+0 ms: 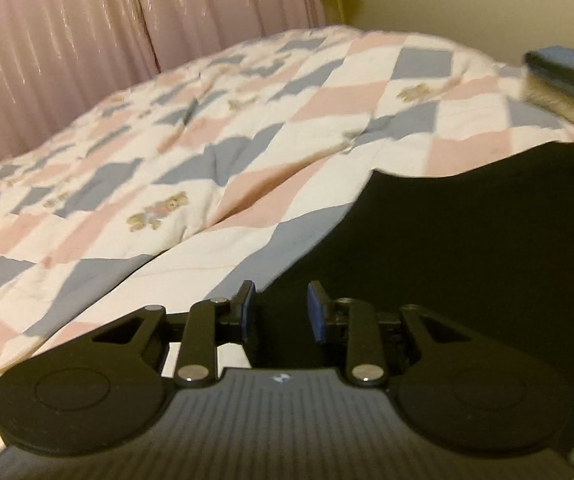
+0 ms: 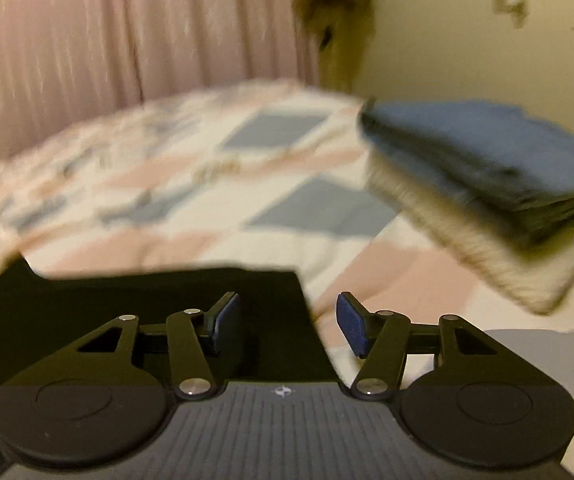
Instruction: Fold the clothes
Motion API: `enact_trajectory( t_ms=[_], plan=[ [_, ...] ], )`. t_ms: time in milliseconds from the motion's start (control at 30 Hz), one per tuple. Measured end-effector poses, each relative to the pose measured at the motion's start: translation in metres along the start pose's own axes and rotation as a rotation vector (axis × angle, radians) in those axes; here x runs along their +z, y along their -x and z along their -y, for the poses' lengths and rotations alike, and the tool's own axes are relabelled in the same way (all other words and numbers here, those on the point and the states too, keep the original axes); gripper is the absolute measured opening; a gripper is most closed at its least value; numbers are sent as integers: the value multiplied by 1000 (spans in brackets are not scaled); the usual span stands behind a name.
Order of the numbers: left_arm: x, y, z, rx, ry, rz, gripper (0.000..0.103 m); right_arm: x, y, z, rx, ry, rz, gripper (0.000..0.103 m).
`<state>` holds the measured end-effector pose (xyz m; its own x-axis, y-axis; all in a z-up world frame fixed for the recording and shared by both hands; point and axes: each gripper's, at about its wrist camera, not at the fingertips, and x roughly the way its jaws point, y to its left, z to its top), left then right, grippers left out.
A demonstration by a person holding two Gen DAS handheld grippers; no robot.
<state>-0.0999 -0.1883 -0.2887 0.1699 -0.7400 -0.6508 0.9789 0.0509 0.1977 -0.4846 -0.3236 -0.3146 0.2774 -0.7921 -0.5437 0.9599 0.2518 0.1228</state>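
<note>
My left tool (image 1: 281, 308) and right tool (image 2: 289, 322) both hover released, jaws apart, over a black garment (image 1: 467, 248) lying flat on the bed's checked quilt (image 1: 191, 152). Its near part is hidden beneath them. A blurred stack of folded clothes (image 2: 487, 184) sits beyond, right.

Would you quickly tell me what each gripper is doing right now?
Left gripper: open, holding nothing, over the black garment.
Right gripper: open, holding nothing.
</note>
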Motion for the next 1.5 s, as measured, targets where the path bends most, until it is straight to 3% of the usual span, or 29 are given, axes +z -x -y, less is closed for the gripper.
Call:
enact_trajectory(
  t_ms=[100,200,233,333,400,567,700,867,1133,1167,1267,1500],
  plan=[
    [-16,46,21,-52,-31,44,26,-10,36,-14,119,22,19,57],
    [-36,69,56,-83,-77,47,26,-33,43,-39,194,141,-54,43],
    [-44,69,65,-83,-92,32,26,-42,37,-44,170,175,-90,41],
    [-68,60,79,-49,-80,-41,26,-63,23,-42,104,199,-175,21],
    [-74,62,76,-25,-24,-59,26,-63,32,-38,102,163,-171,21],
    [-73,83,73,0,44,-30,25,-59,64,-40,118,122,-90,36],
    [-81,67,77,8,69,-74,27,-80,43,-43,84,112,-168,36],
    [-79,82,79,29,123,-62,28,-73,71,-43,75,48,-128,38],
    [-86,125,83,66,173,-71,38,-72,128,-52,89,-31,-111,48],
    [-87,129,84,75,181,-77,40,-73,134,-55,96,-30,-110,55],
    [-86,146,89,79,195,-72,46,-75,152,-62,96,-10,-90,62],
    [-82,190,101,88,193,6,61,-77,184,-69,88,16,-60,68]
  ],
)
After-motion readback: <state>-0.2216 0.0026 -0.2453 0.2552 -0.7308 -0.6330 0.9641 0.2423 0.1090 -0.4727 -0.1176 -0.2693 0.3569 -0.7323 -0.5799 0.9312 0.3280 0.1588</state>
